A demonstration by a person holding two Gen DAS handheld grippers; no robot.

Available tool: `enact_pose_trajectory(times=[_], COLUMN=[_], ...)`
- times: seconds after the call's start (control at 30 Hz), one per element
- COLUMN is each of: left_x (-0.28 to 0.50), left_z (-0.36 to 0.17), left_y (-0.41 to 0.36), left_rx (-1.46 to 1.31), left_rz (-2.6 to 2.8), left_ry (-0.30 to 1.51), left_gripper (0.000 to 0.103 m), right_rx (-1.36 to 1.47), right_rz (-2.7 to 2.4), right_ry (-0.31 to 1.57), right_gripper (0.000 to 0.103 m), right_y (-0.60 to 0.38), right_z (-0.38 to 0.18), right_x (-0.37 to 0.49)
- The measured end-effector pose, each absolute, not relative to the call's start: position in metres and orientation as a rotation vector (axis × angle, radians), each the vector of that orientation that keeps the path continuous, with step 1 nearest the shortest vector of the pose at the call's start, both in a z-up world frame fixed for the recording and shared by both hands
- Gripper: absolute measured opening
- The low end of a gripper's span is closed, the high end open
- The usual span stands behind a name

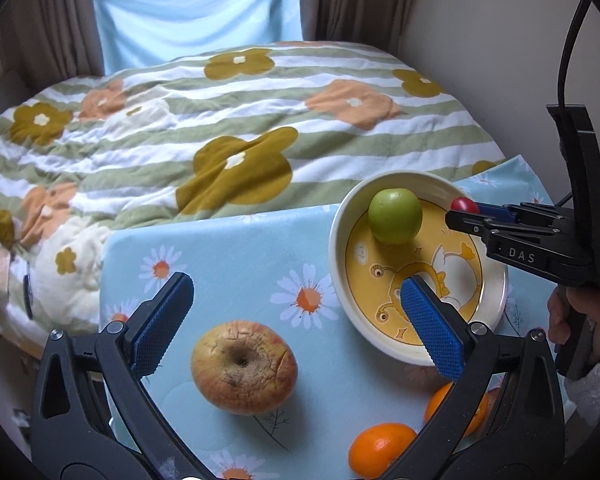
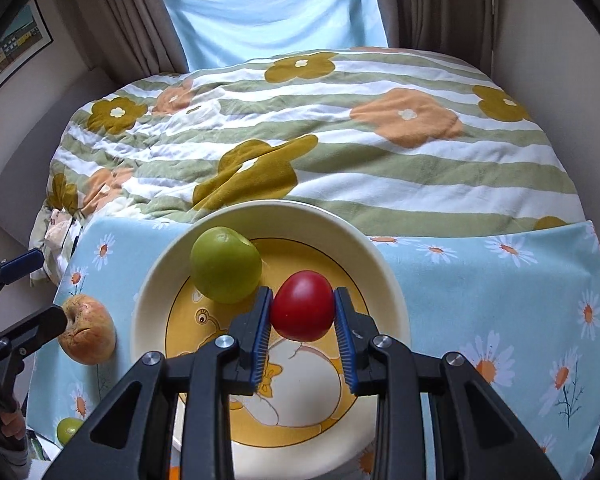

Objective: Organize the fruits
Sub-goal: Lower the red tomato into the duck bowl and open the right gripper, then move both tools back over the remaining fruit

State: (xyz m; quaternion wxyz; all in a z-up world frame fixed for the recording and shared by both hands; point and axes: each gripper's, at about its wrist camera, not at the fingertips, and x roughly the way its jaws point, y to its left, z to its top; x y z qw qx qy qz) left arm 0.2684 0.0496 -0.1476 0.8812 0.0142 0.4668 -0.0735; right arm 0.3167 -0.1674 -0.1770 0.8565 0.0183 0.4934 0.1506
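"DAS" lettering on right tool, gripping tomato

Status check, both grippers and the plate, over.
Right gripper clamped on red fruit over plate. Left gripper open above wrinkled apple. Green fruit plated. Path clear.

1. Left gripper: black plastic scissor-like arms, each with round silver screws at the pivots, ending in bright blue ribbed pads with toothed edges.
2. Right gripper: the same black frame, silver pivot screws and blue grooved pads.
3. In the left wrist view, at three o'clock, the right gripper's black body bears the white letters "DAS".
4. A black cable curves up towards one o'clock from it.
5. A fuzzy white sleeve shows at four o'clock.
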Motion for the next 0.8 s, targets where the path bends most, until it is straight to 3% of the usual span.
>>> enact_pose_trajectory(times=[0.23,0.3,0.33,0.37,0.43,0.8], left_x=[0.269,0.269,0.27,0.27,0.27,0.261], left_z=[-0.148,-0.148,-0.148,-0.148,-0.148,-0.126], left_y=[0.053,0.054,0.054,0.053,0.052,0.046], left_rx=[0.034,0.034,0.034,0.034,0.034,0.068], left_rz=[-0.15,-0.154,-0.158,-0.162,-0.172,-0.148], left_ry=[0.968,0.969,0.969,0.969,0.97,0.923], left_gripper=[0.103,0.103,0.103,0.103,0.103,0.103], right_rx=[-0.015,-0.026,-0.03,-0.026,-0.014,0.003], right_rz=[0.343,0.333,0.33,0.338,0.342,0.311], right_ry=[1.024,1.015,1.013,1.016,1.012,0.968], right_gripper=[0.028,0.034,0.056,0.085,0.1,0.102], right_y=[-0.156,-0.154,-0.153,-0.154,-0.156,-0.17], right_z=[-0.186,-0.185,-0.185,-0.184,-0.183,-0.152], right_x=[0.324,0.324,0.324,0.324,0.322,0.298])
